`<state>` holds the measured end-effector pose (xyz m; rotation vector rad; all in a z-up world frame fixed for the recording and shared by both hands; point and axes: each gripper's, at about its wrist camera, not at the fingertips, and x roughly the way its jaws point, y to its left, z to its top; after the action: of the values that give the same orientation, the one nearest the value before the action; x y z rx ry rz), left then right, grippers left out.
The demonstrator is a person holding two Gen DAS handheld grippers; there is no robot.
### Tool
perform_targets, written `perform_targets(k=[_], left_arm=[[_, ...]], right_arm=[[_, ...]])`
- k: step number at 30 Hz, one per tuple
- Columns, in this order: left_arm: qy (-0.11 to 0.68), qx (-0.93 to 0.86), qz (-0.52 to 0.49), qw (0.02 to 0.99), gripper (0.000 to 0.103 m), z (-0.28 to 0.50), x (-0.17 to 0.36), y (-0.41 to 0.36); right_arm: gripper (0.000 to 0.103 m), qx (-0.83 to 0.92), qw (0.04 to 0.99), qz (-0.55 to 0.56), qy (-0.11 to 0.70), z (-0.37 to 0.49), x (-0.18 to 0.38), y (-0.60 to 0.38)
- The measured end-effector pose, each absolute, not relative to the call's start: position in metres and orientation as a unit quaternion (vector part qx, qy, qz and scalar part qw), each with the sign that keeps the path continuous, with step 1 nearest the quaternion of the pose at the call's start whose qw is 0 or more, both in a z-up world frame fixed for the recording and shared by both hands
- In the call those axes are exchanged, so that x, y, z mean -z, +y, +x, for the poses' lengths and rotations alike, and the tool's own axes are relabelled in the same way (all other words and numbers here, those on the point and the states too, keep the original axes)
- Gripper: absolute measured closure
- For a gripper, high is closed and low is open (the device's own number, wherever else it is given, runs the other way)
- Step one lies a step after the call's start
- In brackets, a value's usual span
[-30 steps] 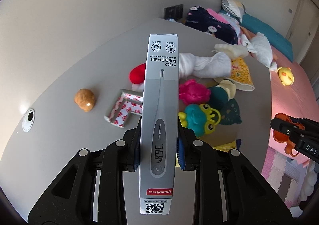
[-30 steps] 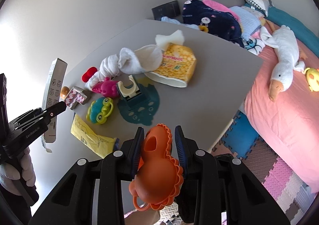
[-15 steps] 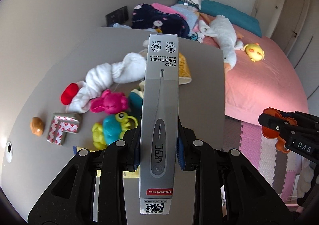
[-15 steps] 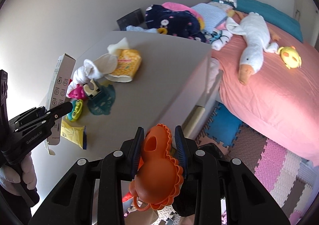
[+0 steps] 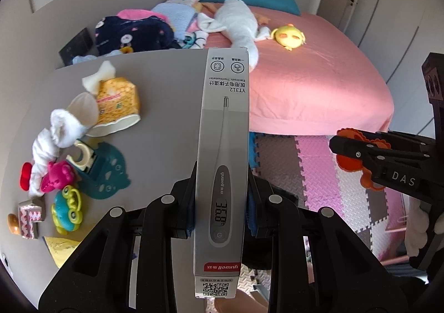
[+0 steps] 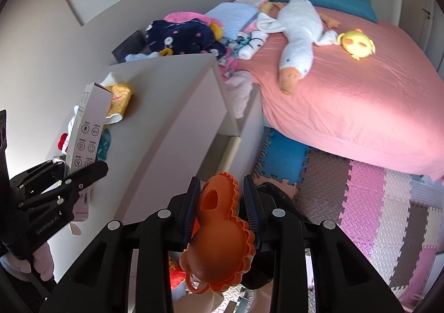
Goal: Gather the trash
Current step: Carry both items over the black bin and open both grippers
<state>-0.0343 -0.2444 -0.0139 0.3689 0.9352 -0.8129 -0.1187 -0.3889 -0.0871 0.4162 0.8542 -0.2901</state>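
Left wrist view: left gripper point(image 5: 222, 202) is clamping the tall thermometer box point(image 5: 223, 152) beyond the table's point(image 5: 166, 96) right edge; gripped low, it risks tipping.

Right wrist view: right gripper point(image 6: 222, 202) is pinching the orange toy point(image 6: 219, 232) above the foam mat point(image 6: 360, 202); its rounded body could be slipping free.

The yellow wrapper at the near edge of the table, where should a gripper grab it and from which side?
The yellow wrapper lies flat on the table, so probably pinch its near edge, coming in low from the table's front. Both grippers are full now: left gripper holds the thermometer box, right gripper the orange toy.
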Motion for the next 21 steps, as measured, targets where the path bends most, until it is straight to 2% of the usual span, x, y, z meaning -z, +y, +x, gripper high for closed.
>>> perform_targets(k=[3,4,6,7,21], left_arm=[[0.442,0.410,0.184,0.777,0.075,-0.044,0.020,-0.261],[0.443,0.416,0.189,0.772,0.070,-0.047,0.023,-0.265],[0.440,0.408,0.201,0.774,0.029,-0.052,0.026,-0.270],[0.434,0.404,0.207,0.778,0.025,-0.054,0.027,-0.273],[0.427,0.400,0.218,0.781,0.025,-0.055,0.027,-0.278]], right_arm=[[0.067,0.148,0.875,0.216,0.408,-0.132,0.089,-0.401],[0.053,0.157,0.873,0.220,0.406,-0.136,0.089,-0.404],[0.034,0.187,0.872,0.227,0.390,-0.147,0.087,-0.413],[0.033,0.202,0.874,0.227,0.381,-0.153,0.085,-0.416],[0.031,0.212,0.876,0.225,0.372,-0.153,0.081,-0.426]])
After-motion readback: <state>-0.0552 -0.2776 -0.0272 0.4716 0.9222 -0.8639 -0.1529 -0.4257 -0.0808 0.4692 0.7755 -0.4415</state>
